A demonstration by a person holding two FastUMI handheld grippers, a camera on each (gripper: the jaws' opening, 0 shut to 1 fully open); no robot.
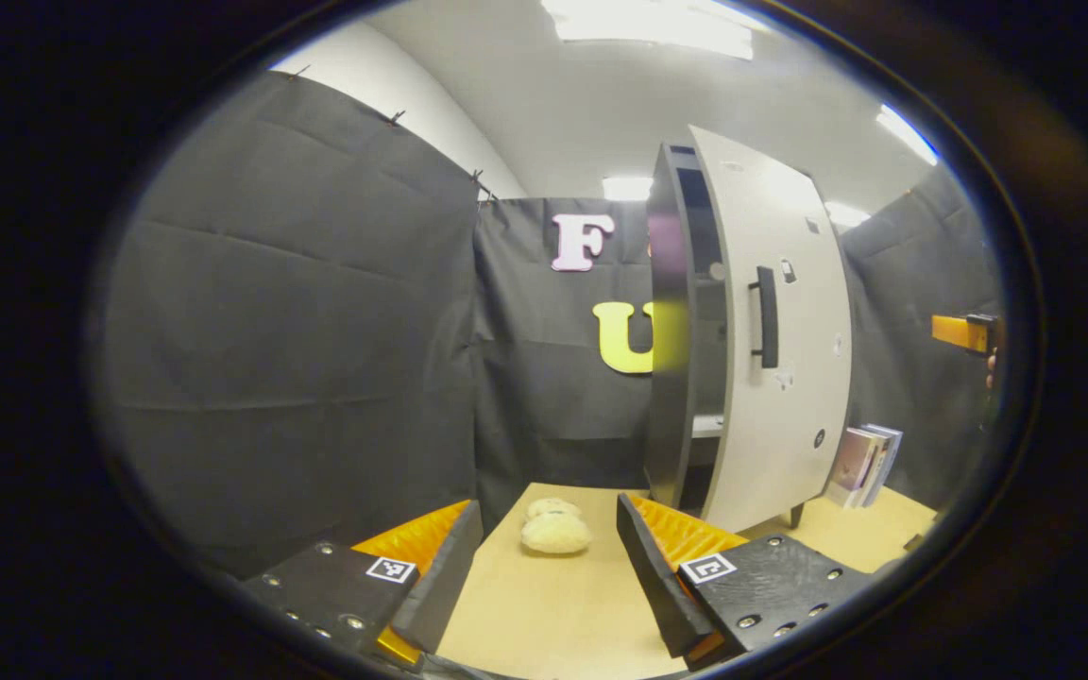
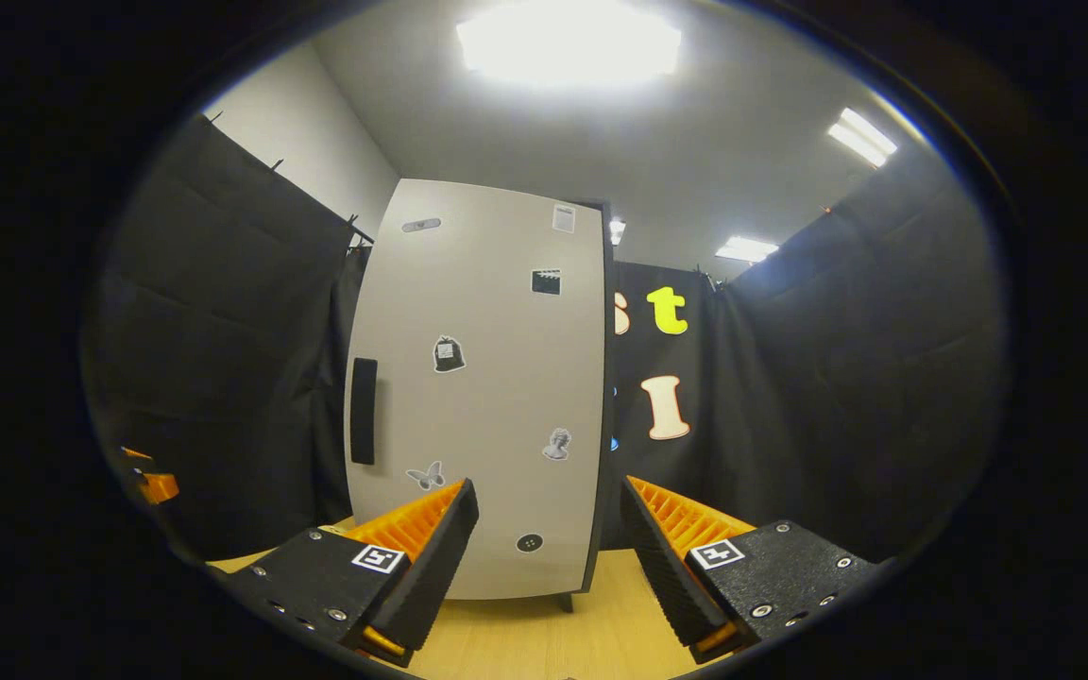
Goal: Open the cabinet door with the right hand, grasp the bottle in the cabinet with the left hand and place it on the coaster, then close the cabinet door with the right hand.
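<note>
Cabinet door (image 2: 478, 387) looks shut or nearly so, with the bottle presumably inside and unseen, so opening seems to be the step in hand: the right gripper (image 2: 549, 529), fingers apart and holding nothing, must reach the black handle (image 2: 364, 411) while the left gripper (image 1: 549, 557) waits open near the fluffy coaster (image 1: 554, 533)

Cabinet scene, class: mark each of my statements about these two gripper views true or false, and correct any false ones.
1. The cabinet door carries several stickers. True.
2. The left gripper is clamped on a bottle. False: its fingers stand apart with nothing between them.
3. A pale fluffy coaster lies on the table ahead of the left gripper. True.
4. The right gripper grips the door handle. False: it is open and the handle sits up and to its left, untouched.
5. Books lean beside the cabinet. True.
</note>
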